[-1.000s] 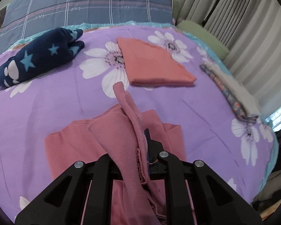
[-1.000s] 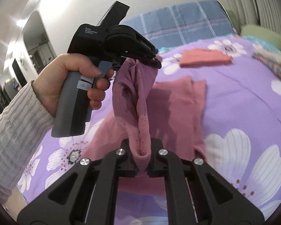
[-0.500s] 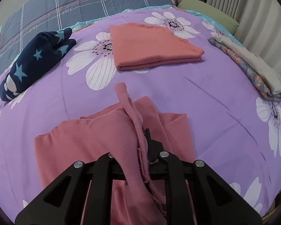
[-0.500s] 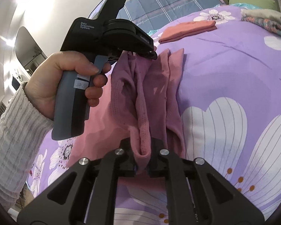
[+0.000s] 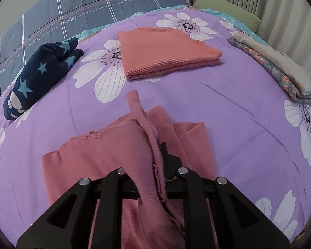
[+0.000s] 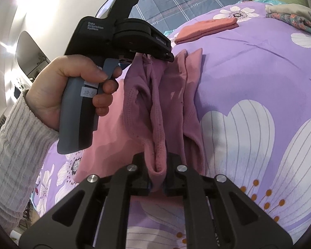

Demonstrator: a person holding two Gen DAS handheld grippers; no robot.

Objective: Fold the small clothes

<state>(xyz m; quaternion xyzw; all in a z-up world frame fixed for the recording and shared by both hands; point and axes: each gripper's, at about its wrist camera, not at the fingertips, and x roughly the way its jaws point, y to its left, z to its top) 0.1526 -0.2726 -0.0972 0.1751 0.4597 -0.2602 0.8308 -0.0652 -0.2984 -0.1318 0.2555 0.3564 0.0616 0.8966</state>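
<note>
Jaws, left gripper [image 5: 153,178]: you've just eased them wider, pink garment [image 5: 118,161] still between.
Jaws, right gripper [image 6: 157,178]: you pinch its waistband fold.
Bedspread [image 5: 238,108]: garment's lower part rests on it.

I'm looking steeply down from my left wrist camera, close over the bed [image 5: 238,108], facing the headboard pillows. My right wrist camera is sitting low, looking across toward the left tool [image 6: 168,57]. Both are sharing the pink garment [image 5: 114,155] and folded orange cloth [image 5: 165,51].
</note>
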